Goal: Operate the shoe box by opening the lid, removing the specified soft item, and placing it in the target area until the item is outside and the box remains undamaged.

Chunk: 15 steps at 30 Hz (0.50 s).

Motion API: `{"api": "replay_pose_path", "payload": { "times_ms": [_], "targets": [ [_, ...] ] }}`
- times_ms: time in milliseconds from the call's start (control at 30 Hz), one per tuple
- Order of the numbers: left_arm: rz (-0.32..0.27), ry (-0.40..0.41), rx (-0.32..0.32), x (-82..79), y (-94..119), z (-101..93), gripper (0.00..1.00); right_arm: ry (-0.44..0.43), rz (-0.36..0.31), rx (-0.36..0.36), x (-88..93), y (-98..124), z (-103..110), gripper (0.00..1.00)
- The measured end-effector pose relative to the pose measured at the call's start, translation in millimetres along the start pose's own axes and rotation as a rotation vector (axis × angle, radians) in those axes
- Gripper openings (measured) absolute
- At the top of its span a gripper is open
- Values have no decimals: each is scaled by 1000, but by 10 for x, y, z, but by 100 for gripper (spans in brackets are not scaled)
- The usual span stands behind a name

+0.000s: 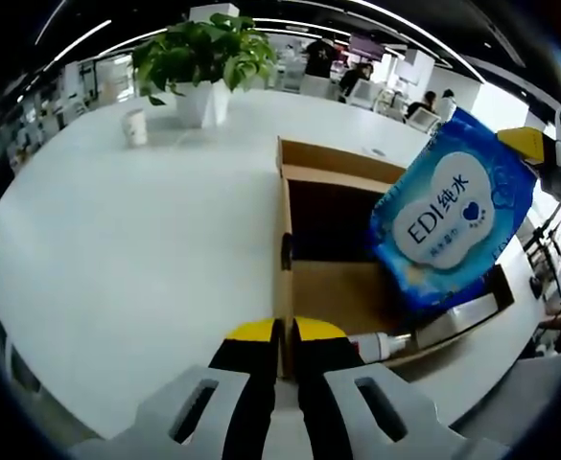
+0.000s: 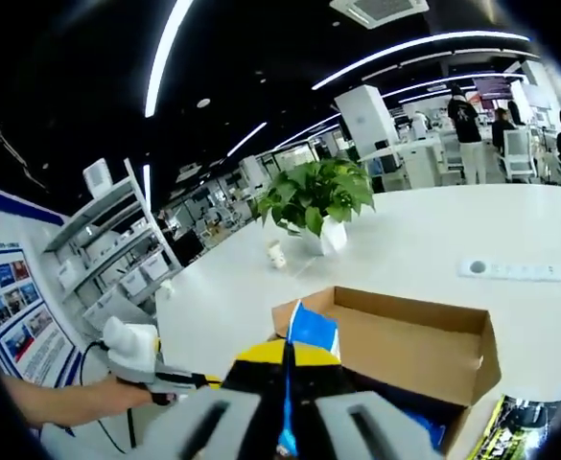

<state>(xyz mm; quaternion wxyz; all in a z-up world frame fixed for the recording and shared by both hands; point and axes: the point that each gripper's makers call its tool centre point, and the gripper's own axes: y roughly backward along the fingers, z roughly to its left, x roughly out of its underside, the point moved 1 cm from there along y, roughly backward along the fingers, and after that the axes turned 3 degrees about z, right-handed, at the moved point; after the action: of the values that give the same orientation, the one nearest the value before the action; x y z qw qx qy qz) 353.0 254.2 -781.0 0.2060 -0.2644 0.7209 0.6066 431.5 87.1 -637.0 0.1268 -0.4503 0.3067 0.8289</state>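
Note:
An open brown cardboard shoe box (image 1: pixel 328 287) stands on the white table (image 1: pixel 146 249). My left gripper (image 1: pixel 286 332) is shut on the top edge of the box's near side wall. A blue soft pack of wet wipes (image 1: pixel 450 216) hangs tilted above the box's right side, pinched at its upper corner by my right gripper (image 1: pixel 524 144). In the right gripper view the yellow-tipped jaws of my right gripper (image 2: pixel 286 356) are closed on the pack's edge (image 2: pixel 315 332), with the box (image 2: pixel 414 335) beneath. A white tube (image 1: pixel 387 343) lies on the box floor.
A potted plant (image 1: pixel 206 57) and a white paper cup (image 1: pixel 135 126) stand at the table's far side. A power strip (image 2: pixel 510 270) lies on the table beyond the box. A hand (image 2: pixel 117 395) holds the left gripper. People sit at desks in the background.

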Motion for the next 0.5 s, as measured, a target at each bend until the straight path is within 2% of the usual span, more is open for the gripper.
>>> {"api": "replay_pose_path", "payload": {
  "times_ms": [333,500],
  "targets": [
    [-2,6,0,1,-18,15,3,4,-48,7,-235,232,-32,0],
    [-5,14,0,11,3,-5,3,-20,-76,14,-351,371,-78,0]
  ]
}}
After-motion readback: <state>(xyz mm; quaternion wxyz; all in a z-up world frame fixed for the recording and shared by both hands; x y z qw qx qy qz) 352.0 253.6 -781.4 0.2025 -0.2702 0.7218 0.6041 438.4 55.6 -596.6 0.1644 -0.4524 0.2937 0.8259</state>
